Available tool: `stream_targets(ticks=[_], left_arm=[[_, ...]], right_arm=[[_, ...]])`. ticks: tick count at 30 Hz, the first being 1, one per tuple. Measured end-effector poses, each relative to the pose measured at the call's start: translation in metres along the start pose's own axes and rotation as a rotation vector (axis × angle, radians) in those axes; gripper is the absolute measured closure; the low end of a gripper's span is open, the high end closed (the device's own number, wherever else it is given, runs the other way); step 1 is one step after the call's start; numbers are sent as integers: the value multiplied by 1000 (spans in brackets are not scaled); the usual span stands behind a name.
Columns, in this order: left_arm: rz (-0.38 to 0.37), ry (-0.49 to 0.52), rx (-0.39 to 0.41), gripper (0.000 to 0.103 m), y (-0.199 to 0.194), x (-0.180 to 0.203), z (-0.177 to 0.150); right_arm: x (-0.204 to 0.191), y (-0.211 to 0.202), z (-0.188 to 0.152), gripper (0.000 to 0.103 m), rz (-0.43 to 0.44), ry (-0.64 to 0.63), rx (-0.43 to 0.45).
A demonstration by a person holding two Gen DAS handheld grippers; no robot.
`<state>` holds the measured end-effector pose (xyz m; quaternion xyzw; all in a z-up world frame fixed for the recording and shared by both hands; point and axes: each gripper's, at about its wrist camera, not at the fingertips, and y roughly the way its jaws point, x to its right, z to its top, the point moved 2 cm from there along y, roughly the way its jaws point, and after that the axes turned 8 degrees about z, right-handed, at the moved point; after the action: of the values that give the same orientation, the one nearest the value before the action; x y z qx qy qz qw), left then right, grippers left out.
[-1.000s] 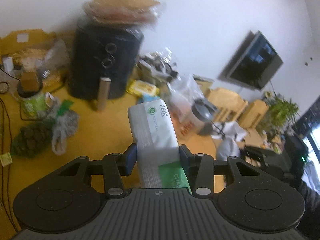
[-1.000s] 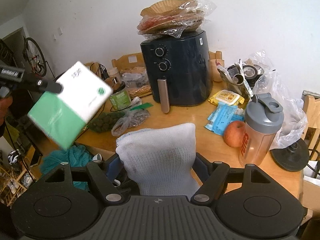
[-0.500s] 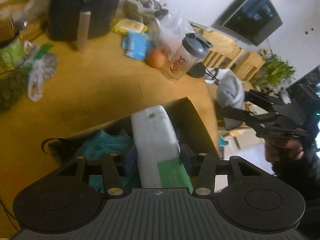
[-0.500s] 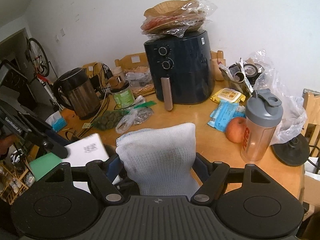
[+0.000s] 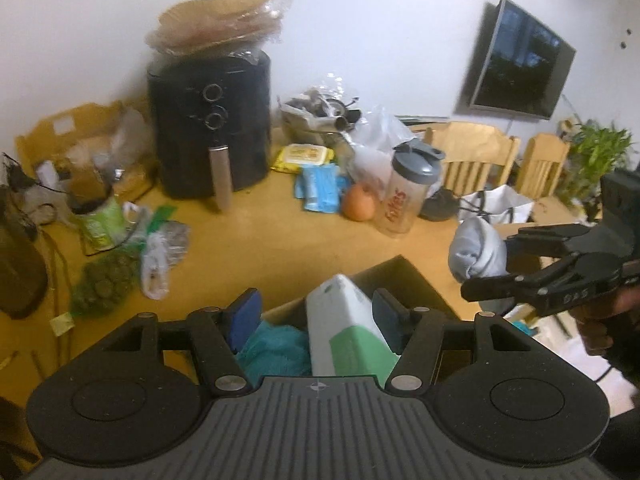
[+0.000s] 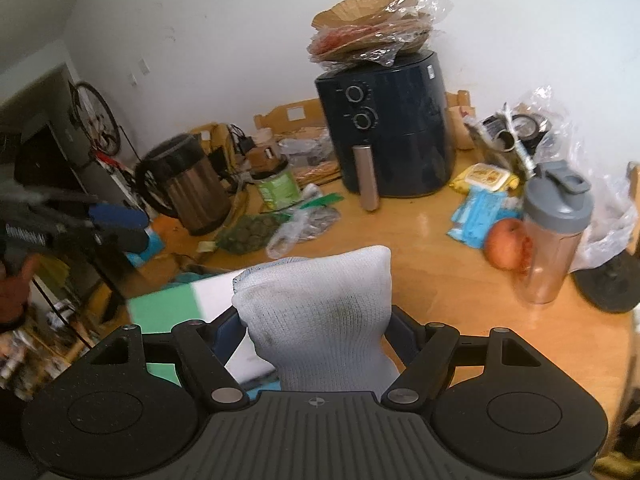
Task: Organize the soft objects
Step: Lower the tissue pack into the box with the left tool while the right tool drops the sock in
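Left wrist: left gripper (image 5: 316,312) jaws now spread, released; tissue pack (image 5: 346,334) no longer clamped, leaning in box (image 5: 404,276) beside teal cloth (image 5: 272,350). Half second ago jaws pinched it. Pack judged stowed. Right gripper (image 5: 508,264) at right, sock (image 5: 476,254) in its jaws.

Right wrist: right gripper (image 6: 318,320) jaws clenched on sock (image 6: 324,320), above desk (image 6: 432,280) edge, unchanged. Pack (image 6: 184,304) lower left, freed; left gripper (image 6: 116,224) raised clear. Sock likely next into box.

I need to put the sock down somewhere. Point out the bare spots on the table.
Bare wood lies in front of the air fryer, between the nut bags and the apple, down to the box. More lies near the right gripper, below the shaker. The back edge and left side are crowded.
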<state>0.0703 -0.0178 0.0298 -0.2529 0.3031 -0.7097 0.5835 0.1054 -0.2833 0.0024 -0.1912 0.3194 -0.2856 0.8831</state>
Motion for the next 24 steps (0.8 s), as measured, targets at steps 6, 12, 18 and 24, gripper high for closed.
stream_targets(ticks=[6,12,18,24], left_arm=[[52,-30,2,42,-4,5,-12],[70,-130,-6,42,-8,-3,-25],[104,-184,-39,23,-13,-8,-34],[153,-210,-60,19,-16,-10,-41]], right_arm=[[-4,2,5,26,124,127,28],[5,24,0,5,228,334,-48],[-13,29,-6,0,94,227,-101],[-29,25,-10,0,-49,143,-126]])
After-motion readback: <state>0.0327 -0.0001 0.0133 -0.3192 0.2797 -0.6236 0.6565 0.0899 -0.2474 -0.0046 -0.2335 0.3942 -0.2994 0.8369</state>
